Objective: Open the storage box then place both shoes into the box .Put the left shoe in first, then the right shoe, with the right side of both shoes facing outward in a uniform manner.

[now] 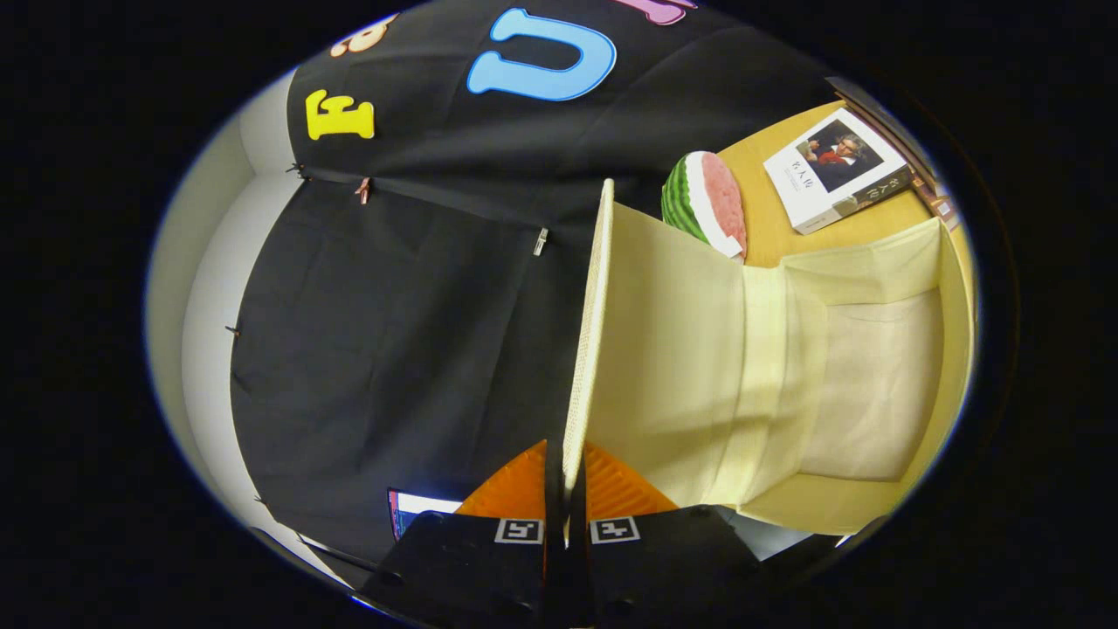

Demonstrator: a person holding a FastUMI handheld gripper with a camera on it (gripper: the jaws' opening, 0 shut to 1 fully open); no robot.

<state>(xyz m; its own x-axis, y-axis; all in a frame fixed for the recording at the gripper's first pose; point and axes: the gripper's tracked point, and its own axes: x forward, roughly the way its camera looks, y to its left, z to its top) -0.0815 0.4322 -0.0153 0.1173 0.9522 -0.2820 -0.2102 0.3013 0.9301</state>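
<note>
My gripper (564, 476) is shut on the edge of the storage box lid (587, 332), a thin pale-yellow fabric flap seen edge-on, running straight ahead from between my fingers. The view is rolled on its side. The lid is swung up and away from the storage box (873, 384), whose pale cream fabric interior lies open to the right of the lid. The box looks bare inside where I can see it.
The box stands on a yellow-orange table (769, 227). Beyond it lie a watermelon-slice toy (703, 205) and a white book (834, 170) with a portrait cover. The black cloth booth wall spreads to the left of the lid.
</note>
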